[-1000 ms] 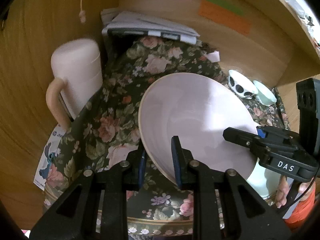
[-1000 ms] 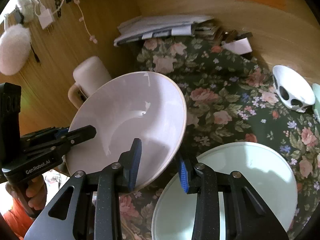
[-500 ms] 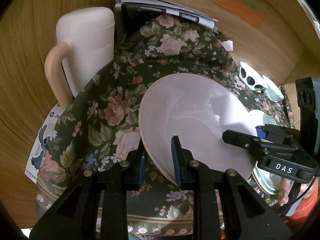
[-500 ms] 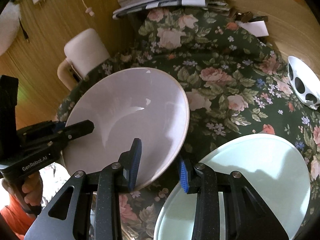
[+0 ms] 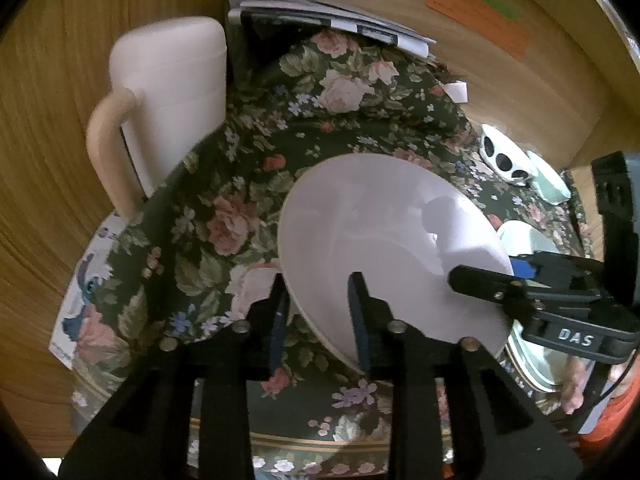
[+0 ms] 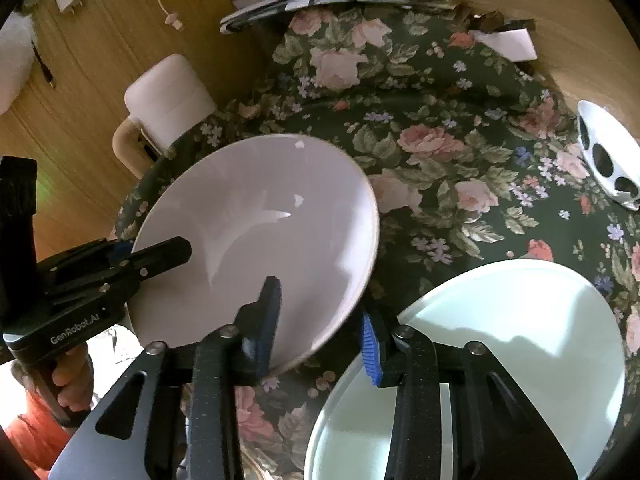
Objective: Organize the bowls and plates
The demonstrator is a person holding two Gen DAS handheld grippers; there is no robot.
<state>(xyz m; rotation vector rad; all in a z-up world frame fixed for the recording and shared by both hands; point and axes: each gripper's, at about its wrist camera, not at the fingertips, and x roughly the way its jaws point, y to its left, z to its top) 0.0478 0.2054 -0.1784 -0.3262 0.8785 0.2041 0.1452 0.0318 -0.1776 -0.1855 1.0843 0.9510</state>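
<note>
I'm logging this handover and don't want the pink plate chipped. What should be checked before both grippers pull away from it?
1. Pink plate down on the floral cloth: cannot tell; its far rim looks low, but the near rim is hidden by the fingers.
2. Left gripper letting go: its jaws are opening, the rim still between them; not ok yet.
3. Right gripper letting go: its jaws are opening too, straddling the rim; not ok yet.
4. Pink plate apart from the green plate: ok, cloth shows between them.
5. Pink plate apart from the white jug: ok.
</note>
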